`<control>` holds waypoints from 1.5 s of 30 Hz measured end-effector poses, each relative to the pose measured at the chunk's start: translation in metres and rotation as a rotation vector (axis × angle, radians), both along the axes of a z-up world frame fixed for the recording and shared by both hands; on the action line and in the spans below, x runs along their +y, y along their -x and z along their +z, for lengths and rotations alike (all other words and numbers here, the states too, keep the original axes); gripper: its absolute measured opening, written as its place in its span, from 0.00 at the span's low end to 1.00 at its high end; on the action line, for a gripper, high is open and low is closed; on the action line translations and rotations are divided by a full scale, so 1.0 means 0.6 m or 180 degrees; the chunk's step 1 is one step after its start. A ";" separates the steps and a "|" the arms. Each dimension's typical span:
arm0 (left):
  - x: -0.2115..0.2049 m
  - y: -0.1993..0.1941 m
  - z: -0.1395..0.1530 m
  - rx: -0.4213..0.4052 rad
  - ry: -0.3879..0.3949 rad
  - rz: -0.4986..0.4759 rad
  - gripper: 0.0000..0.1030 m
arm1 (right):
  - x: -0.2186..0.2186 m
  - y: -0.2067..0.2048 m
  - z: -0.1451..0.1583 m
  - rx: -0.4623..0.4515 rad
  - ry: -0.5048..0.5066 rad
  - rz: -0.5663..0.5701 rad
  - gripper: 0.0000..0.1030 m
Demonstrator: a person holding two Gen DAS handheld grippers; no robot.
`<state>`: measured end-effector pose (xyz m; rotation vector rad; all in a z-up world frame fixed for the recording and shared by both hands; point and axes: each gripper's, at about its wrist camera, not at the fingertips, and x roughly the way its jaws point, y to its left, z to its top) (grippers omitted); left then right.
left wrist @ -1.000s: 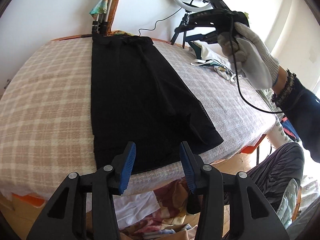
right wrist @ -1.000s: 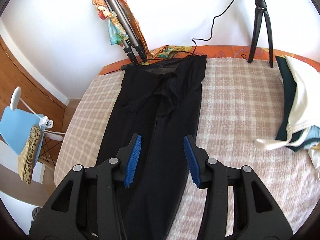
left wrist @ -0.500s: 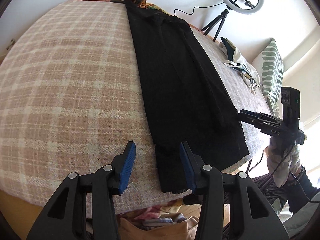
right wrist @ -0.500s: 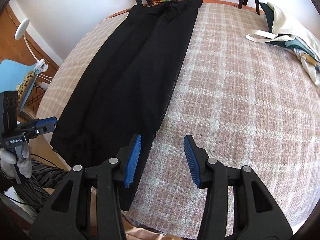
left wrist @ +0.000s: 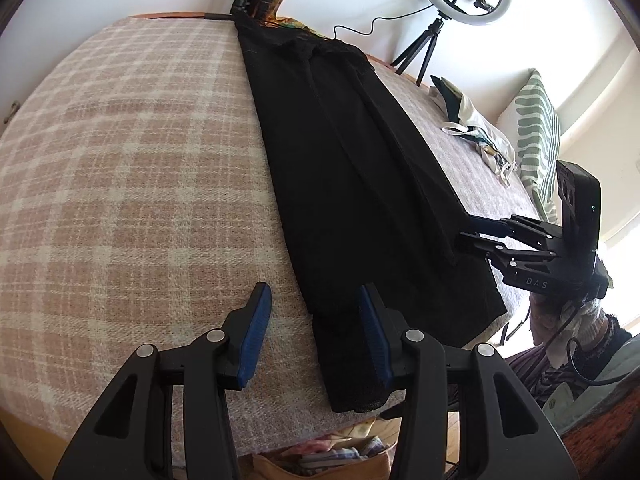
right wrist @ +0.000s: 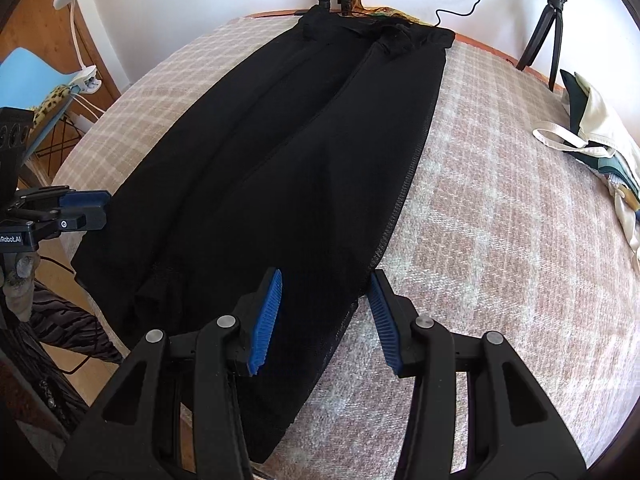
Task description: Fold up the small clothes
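Your left gripper (left wrist: pixel 314 330): fingers apart over the hem | your right gripper (right wrist: pixel 326 320): fingers apart, straddling the other hem edge | black trousers (right wrist: pixel 304 152) lie flat, lengthwise on the checked worktop (right wrist: pixel 500 220)

I am looking along my right hand-held gripper (right wrist: pixel 325 312), its blue pads (right wrist: pixel 266 322) standing apart over the near right edge of the black trousers (right wrist: pixel 280 152). The trousers are lying lengthwise on the checked blanket (right wrist: pixel 500 220) covering the worktop. My left hand-held gripper (right wrist: pixel 86 210) is showing at the left edge, beside the trousers. A heap of pale clothes (right wrist: pixel 592 136) is sitting far right
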<state>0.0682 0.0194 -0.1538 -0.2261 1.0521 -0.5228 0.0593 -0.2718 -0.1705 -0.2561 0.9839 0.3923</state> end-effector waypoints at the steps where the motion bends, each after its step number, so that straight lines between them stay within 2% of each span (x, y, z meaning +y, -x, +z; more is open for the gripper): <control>1: 0.000 0.000 0.000 0.0006 0.0009 0.0004 0.43 | 0.005 0.004 0.000 -0.0052 0.0065 0.0025 0.53; 4: -0.002 -0.002 0.000 0.0015 0.0022 0.0006 0.43 | 0.012 0.011 -0.001 -0.0143 0.0194 0.0092 0.53; 8: -0.001 -0.001 0.000 0.0008 0.0013 -0.0016 0.43 | 0.021 0.018 0.000 -0.0216 0.0371 0.0158 0.59; 14: 0.004 0.004 0.000 0.0119 0.0111 0.0020 0.43 | -0.008 0.022 0.003 0.0092 0.0082 0.0044 0.59; 18: 0.005 0.010 -0.001 0.0248 0.0246 0.0019 0.43 | -0.043 0.026 0.004 0.0345 -0.0335 -0.0039 0.61; 23: 0.015 0.010 -0.008 0.0521 0.0558 0.0069 0.43 | -0.099 0.022 0.006 0.0813 -0.1208 -0.0182 0.61; 27: 0.017 0.020 -0.008 0.0608 0.0633 0.0039 0.43 | -0.123 0.024 -0.006 0.0978 -0.1560 -0.0257 0.61; 34: 0.019 0.034 -0.010 0.0670 0.0755 -0.0016 0.38 | -0.129 0.009 -0.021 0.1232 -0.1938 -0.0242 0.49; 36: 0.018 0.036 -0.016 0.0728 0.0777 -0.0028 0.28 | -0.131 0.006 -0.028 0.1309 -0.1967 -0.0250 0.36; 38: 0.019 0.035 -0.023 0.0789 0.0800 -0.0038 0.10 | -0.125 0.001 -0.039 0.1419 -0.1971 -0.0196 0.14; 39: 0.019 0.034 -0.030 0.0861 0.0846 -0.0050 0.07 | -0.121 0.002 -0.045 0.1475 -0.2007 -0.0188 0.09; 42: 0.027 0.034 -0.042 0.1007 0.1056 0.0023 0.06 | -0.119 0.004 -0.051 0.1559 -0.2211 -0.0268 0.07; 45: 0.025 0.037 -0.030 0.0912 0.1037 0.0009 0.05 | -0.136 0.003 -0.052 0.1551 -0.2403 -0.0380 0.07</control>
